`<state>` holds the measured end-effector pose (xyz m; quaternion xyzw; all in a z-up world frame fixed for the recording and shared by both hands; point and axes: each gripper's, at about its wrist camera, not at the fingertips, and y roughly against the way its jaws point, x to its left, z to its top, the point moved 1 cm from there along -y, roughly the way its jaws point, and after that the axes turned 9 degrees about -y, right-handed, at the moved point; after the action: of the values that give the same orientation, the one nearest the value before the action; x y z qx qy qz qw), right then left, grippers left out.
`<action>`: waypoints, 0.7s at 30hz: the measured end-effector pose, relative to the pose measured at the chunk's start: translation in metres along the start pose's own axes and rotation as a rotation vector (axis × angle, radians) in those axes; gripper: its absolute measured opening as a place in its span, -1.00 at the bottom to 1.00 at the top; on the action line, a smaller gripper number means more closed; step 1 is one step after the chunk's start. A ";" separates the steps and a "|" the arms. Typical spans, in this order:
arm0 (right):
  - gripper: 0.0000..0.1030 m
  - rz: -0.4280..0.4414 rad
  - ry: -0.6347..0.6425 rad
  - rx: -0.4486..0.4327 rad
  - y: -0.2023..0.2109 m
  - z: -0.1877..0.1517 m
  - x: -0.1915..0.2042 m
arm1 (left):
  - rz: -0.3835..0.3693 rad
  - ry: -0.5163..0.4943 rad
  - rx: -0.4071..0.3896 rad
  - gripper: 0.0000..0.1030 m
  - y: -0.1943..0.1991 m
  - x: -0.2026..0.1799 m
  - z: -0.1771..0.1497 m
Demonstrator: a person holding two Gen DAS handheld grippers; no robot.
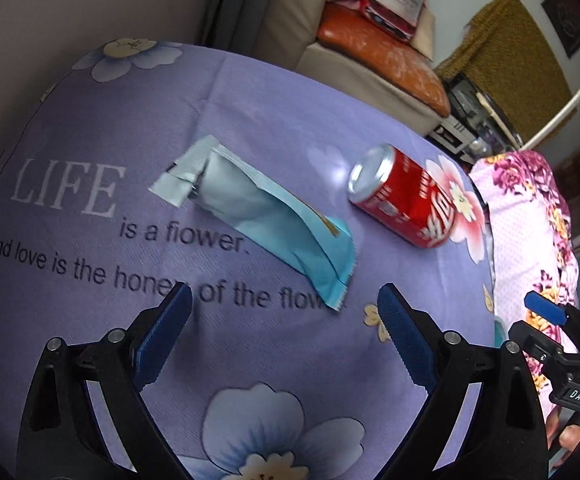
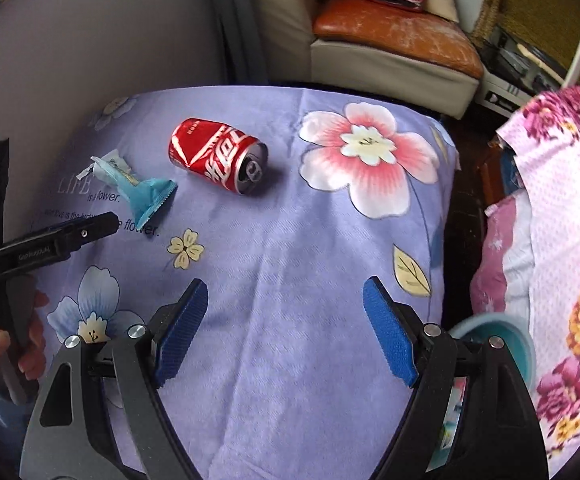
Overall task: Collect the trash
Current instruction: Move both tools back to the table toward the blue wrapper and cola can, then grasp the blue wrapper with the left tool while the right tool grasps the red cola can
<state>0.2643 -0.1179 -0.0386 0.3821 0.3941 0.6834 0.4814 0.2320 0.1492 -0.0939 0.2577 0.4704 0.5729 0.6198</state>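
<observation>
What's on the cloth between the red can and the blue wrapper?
Nothing. In the left wrist view, only bare purple tablecloth lies between the red can and the blue wrapper. The right wrist view shows the same empty gap.

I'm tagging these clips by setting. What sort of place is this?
Most likely a lived-in home sitting room. A purple flower-printed tablecloth covers the table, a cream sofa with an orange leather cushion stands behind it, and a pink floral fabric cover is draped beside it.
</observation>
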 end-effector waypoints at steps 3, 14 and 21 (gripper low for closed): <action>0.48 0.001 0.112 0.017 -0.018 0.026 0.021 | 0.020 0.014 0.006 0.82 -0.004 0.014 0.014; 0.48 0.062 0.390 0.126 -0.092 0.093 0.068 | 0.058 -0.019 0.005 0.83 -0.022 0.028 0.038; 0.34 0.142 0.372 0.152 -0.122 0.094 0.068 | 0.060 -0.010 -0.010 0.84 -0.027 0.025 0.047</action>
<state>0.3761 -0.0087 -0.1015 0.3114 0.4985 0.7427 0.3208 0.2832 0.1773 -0.1047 0.2714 0.4566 0.5921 0.6061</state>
